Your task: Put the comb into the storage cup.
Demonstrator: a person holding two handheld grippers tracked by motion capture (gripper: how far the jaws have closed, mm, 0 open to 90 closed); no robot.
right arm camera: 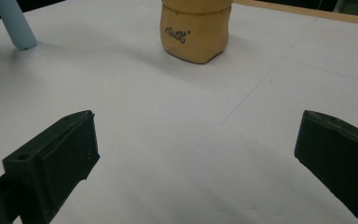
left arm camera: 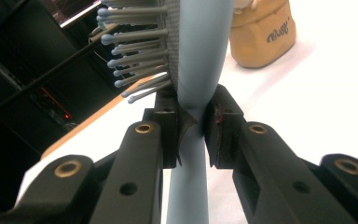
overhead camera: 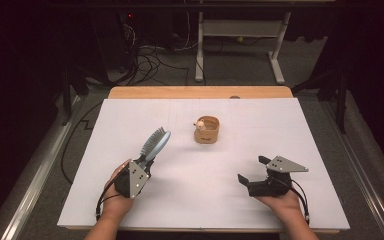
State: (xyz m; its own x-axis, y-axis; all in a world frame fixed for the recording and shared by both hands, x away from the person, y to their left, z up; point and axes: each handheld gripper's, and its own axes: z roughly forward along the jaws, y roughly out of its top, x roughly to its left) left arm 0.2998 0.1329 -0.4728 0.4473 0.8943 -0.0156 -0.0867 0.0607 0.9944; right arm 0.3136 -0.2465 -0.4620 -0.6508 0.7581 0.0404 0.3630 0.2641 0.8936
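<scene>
Two grippers work here: the left gripper (overhead camera: 141, 167) clamps its fingers on the hairbrush (overhead camera: 155, 142) handle, raising it off the tabletop (overhead camera: 130, 115) apparently toward the tan pouch (overhead camera: 207, 130), while the right gripper (overhead camera: 254, 172) waits nearby, fingers spread and empty.

At lower left of the frame, the left gripper (overhead camera: 141, 162) clamps a pale-blue bristled hairbrush (overhead camera: 155, 142). At lower right, the right gripper (overhead camera: 252, 170) gapes wide. A small tan fabric basket (overhead camera: 207, 130) sits mid-frame.

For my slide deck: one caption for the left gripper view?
Left gripper clamps a pale blue hairbrush by its handle, tan pouch beyond.
</scene>
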